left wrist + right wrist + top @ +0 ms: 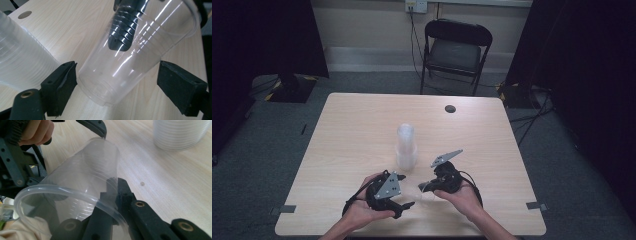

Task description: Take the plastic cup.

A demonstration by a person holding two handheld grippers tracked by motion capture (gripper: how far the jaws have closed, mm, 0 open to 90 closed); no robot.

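Clear cup (125, 62) held tilted above surface (357, 125), rim wall clamped between right gripper (110, 195) jaws, one jaw inside cup (ribbed pad seen through plastic in left gripper view). Left gripper (117, 82) jaws apart, flanking cup base, left one just touching. Cup stack (406, 147) at 12 o'clock from hands. No readable writing.

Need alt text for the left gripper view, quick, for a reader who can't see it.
A clear plastic cup lies tilted between the left gripper's open black jaws, with the right gripper's ribbed fingertip inside its wall. A stack of cups stands at left on the wooden table.
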